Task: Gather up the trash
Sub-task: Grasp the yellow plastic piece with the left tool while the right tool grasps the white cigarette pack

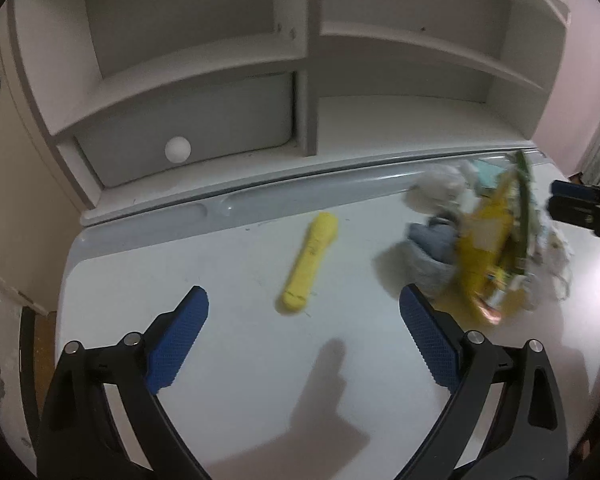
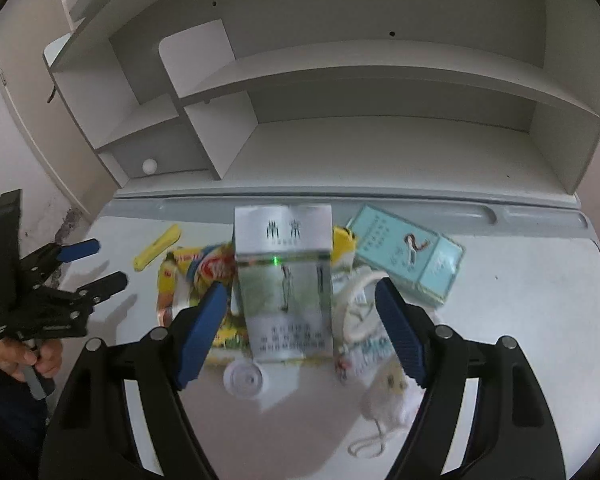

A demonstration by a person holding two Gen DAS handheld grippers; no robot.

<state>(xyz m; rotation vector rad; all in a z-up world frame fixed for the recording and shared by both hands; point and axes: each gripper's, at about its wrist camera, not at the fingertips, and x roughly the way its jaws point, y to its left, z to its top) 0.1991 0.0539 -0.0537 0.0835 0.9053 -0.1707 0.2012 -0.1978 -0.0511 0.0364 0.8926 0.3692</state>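
The right gripper [image 2: 300,336], its blue-padded jaws spread wide and holding nothing, hangs over a heap of litter on the pale grey desk top [image 2: 540,300]. A tall silver-and-green cigarette carton [image 2: 284,280] lies directly ahead between the two fingers, its long axis running away from the gripper along the pointing line, so the jaws already straddle its width. By my reading this hand is much the nearer to the heap and needs mostly to drop and close. Beside the carton lie a pale turquoise cigarette box [image 2: 408,256] to the right, a crumpled yellow snack wrapper [image 2: 188,276] to the left, and a small white round cap [image 2: 246,378] near the pads. The left gripper [image 1: 300,344], also spread and empty, sits well left of the heap, facing a yellow stick-shaped plastic piece [image 1: 310,264] that lies lengthwise and slightly tilted ahead of it. Behind the desk stands a white shelf unit [image 2: 380,92] with a small drawer and round white knob [image 1: 177,149].
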